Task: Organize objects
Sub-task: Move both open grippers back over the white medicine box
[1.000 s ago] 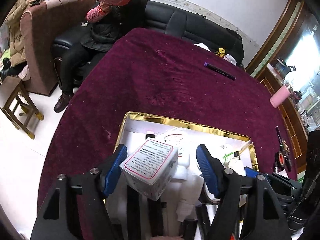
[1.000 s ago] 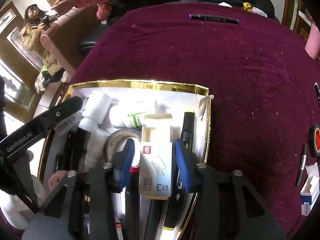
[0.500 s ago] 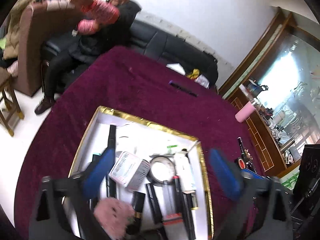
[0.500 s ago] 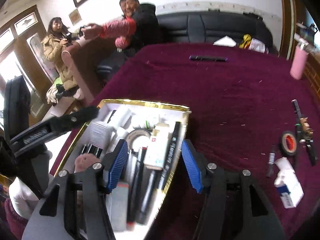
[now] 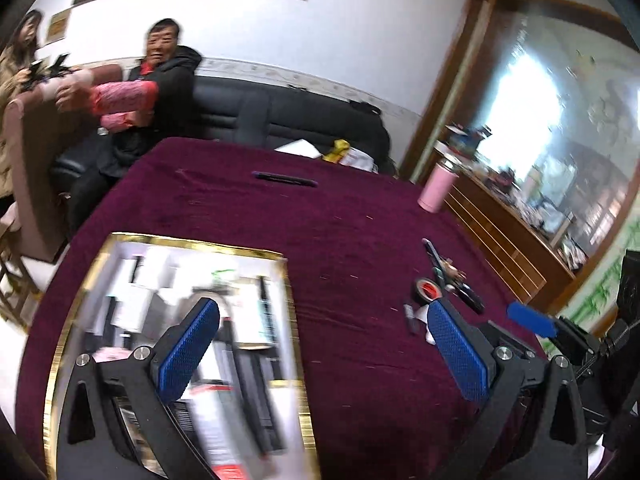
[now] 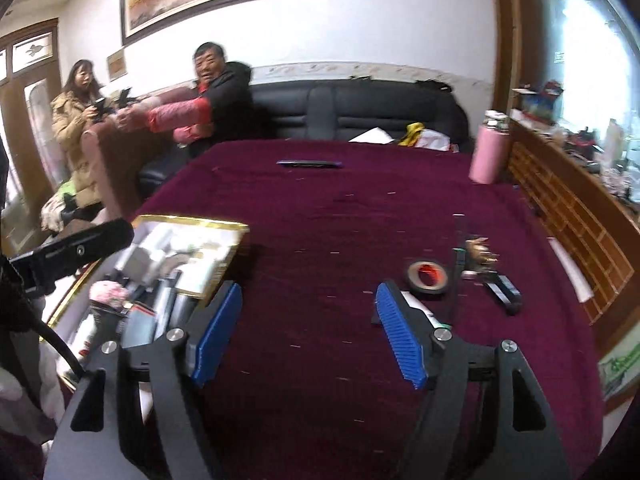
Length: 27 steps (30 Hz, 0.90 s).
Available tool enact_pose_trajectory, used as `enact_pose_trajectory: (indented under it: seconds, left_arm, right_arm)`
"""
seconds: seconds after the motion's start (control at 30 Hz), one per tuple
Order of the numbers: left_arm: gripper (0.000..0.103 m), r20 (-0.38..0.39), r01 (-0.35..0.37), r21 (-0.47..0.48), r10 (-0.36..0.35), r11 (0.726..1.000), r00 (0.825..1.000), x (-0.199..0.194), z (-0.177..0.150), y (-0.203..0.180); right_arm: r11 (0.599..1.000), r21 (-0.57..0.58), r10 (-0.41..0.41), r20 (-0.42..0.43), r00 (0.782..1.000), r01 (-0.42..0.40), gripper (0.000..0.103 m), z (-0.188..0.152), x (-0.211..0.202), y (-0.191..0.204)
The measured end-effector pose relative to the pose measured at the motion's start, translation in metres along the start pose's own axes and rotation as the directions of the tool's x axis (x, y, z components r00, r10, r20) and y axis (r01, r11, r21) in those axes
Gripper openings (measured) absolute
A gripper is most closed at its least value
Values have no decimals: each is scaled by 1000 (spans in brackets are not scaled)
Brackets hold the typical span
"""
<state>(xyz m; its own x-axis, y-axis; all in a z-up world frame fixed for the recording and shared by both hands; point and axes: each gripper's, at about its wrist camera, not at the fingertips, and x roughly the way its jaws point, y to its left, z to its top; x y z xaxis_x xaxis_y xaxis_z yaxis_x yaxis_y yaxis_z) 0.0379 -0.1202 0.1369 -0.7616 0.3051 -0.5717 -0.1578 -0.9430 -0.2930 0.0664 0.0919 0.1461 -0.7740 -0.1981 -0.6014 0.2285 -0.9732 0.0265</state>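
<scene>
A gold-rimmed white box [image 5: 192,240] on the maroon tablecloth holds several pens, bottles, small boxes and a pink puff; its contents are blurred. My left gripper [image 5: 322,316] stands wide open and empty, above the box's right rim. My right gripper [image 6: 310,296] hovers over bare cloth to the right of the box [image 6: 192,222]; its jaws are opening with nothing between them. A black tape roll [image 6: 427,276] with a red core lies loose ahead of its right finger, beside a black marker [image 6: 502,288] and a thin pen [image 6: 458,248].
A purple pen [image 6: 309,164] lies at the far side of the table. A pink bottle [image 6: 490,156] stands at the far right edge by a wooden cabinet [image 6: 560,208]. Two people sit on a sofa [image 6: 360,108] behind the table.
The left gripper let go of a white pink-labelled box and the right of a staples box, both left in the gold box. Both opened, rose and drew back, swinging right.
</scene>
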Motion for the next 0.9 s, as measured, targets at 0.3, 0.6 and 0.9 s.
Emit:
enact_pose_trajectory:
  seconds: [0.3, 0.6, 0.9]
  left_arm:
    - [102, -153, 25, 17, -22, 1000, 988, 64, -15, -80]
    - [101, -251, 4, 46, 7, 999, 968, 135, -26, -149]
    - [101, -301, -74, 97, 101, 992, 948, 175, -48, -181]
  right_arm:
    - [993, 73, -96, -16, 995, 97, 72, -13, -6, -85]
    - [971, 172, -153, -93, 984, 167, 72, -43, -1, -173]
    - [955, 250, -134, -120, 984, 161, 72, -57, 2, -213]
